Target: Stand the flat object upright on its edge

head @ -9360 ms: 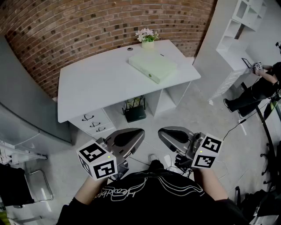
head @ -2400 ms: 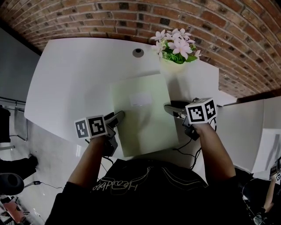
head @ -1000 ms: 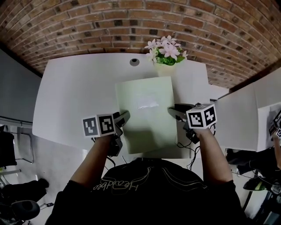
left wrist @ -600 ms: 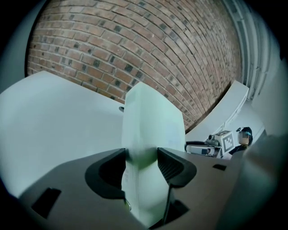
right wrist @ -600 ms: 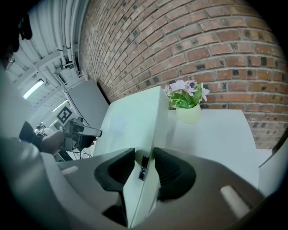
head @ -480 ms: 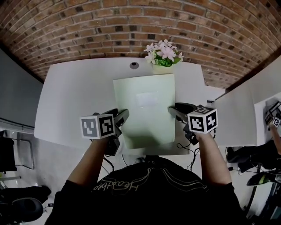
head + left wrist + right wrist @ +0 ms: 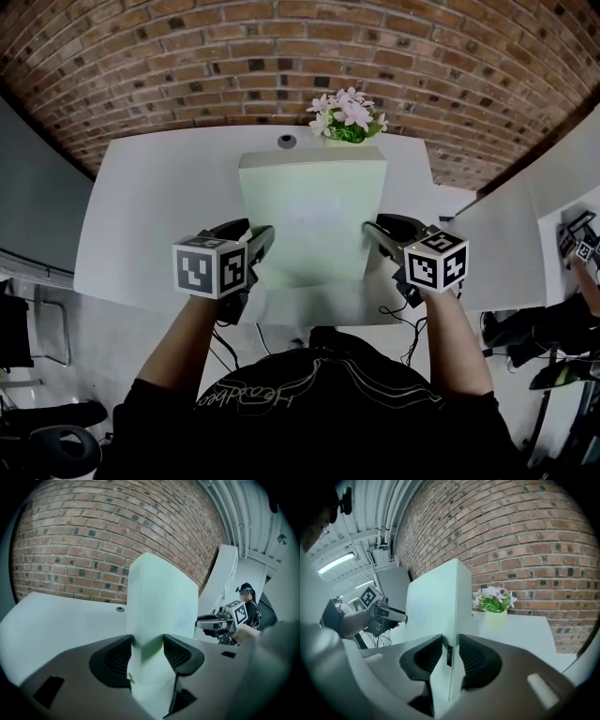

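A big brick wall (image 7: 281, 56) is standing at the back, at 12 o'clock in the head view. Below it a white bench (image 7: 150, 206) is stretching from side to side.

A flat green box (image 7: 314, 216) is sitting in the middle of the bench. It is tipping up tall, with its top edge pointing to 12 o'clock and its wide front facing the person. Its low edge is down near the bench's front side, but I cannot tell if it is touching the bench. In the left gripper view the flat green box (image 7: 159, 602) is rising high in front of the bricks. In the right gripper view the flat green box (image 7: 438, 606) is showing its thin side.

The left tool (image 7: 253, 246) is holding the box's side at 8 o'clock. Up close, the left tool (image 7: 147, 651) is pinching the box between its two dark pads. The right tool (image 7: 380, 230) is holding the box's side at 4 o'clock. The right tool (image 7: 450, 656) has just been closing its jaws, and they are squeezing the box's thin edge.

Pink flowers (image 7: 347, 112) in a small pot are sitting at 12 o'clock from the box, just behind it. The flowers (image 7: 494, 597) are also showing at 2 o'clock in the right gripper view.

A little round hole (image 7: 287, 141) is sitting in the bench at 11 o'clock from the box.
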The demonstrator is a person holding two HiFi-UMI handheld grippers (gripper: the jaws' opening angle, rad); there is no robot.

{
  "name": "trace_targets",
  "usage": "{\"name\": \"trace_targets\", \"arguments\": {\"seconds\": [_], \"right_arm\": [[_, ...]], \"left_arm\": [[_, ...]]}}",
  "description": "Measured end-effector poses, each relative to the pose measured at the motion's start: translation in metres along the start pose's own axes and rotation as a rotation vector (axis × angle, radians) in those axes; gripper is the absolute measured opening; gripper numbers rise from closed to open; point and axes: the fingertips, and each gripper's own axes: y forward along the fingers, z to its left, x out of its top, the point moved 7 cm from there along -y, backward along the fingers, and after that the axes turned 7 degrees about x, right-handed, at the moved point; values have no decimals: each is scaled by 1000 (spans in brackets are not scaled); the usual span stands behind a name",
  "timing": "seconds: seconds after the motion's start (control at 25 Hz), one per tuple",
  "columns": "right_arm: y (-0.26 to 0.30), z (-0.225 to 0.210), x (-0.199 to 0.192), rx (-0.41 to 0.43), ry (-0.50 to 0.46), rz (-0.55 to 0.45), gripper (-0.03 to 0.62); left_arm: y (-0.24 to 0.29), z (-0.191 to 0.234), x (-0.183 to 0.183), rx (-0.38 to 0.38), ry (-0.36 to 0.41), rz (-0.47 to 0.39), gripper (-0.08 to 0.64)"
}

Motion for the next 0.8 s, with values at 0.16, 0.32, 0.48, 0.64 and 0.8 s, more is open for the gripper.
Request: {"name": "trace_targets", "arguments": {"seconds": [0.16,0.32,0.48,0.64,0.8], "right_arm": [[-4,5,2,-32,-43,-32,117],[-7,12,3,-55,-86,-67,115],[-9,19,2,-91,-147,-93,115],[-10,26,0,-120,-190,-108,114],[-10,33,-6,-150,-236,-116,112]], "left_arm": [[-5,-2,0,-26,42,-54,219],[-9,0,-4,-45,104,-94,219],[-15,-1,-3,-44,176,-142,219],[-19,-1,-6,-45,223,-169,219],[-23,0,-11,-44,239,-204,219]]}}
